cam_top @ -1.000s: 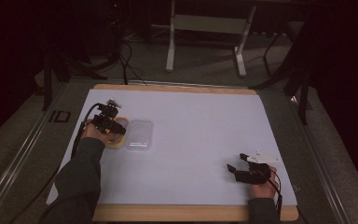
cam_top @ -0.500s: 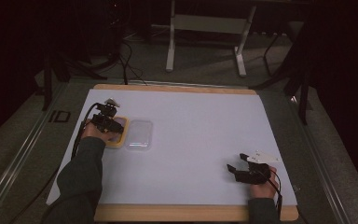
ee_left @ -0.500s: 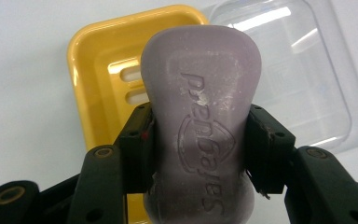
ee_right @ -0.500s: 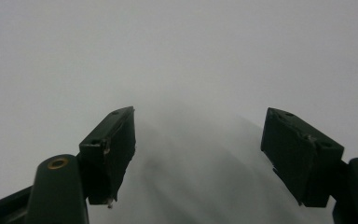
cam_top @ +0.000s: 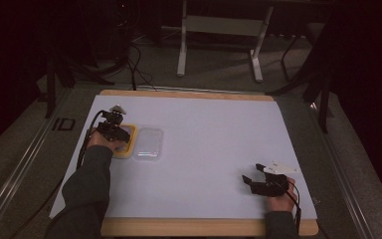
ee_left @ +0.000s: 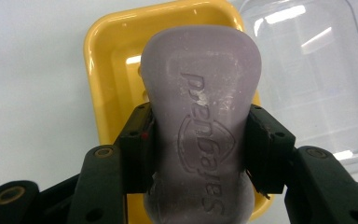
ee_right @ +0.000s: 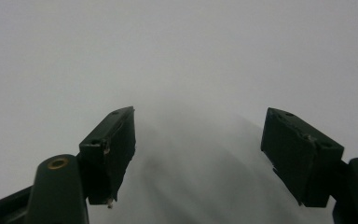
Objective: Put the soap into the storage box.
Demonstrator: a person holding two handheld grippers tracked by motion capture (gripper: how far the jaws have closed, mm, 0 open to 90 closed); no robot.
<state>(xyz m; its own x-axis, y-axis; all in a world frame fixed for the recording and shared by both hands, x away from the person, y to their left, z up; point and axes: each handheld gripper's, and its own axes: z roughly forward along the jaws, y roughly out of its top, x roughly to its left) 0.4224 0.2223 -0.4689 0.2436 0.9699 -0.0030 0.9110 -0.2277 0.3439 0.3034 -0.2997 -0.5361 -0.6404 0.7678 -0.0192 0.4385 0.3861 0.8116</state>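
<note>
Little has moved: the left claw [ee_left: 198, 154] still clamps the soap bar [ee_left: 200, 116] over the yellow dish [ee_left: 102, 56], probably just above it; right claw [ee_right: 198, 154] rests open, empty.

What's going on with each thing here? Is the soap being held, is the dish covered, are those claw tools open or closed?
Soap bar: gripped at its sides, over the dish.
Yellow soap dish: uncovered, on the table.
Clear lid: off, lying beside the dish.
Left gripper: shut on the soap bar.
Right gripper: open, holding nothing, over the white table.
</note>
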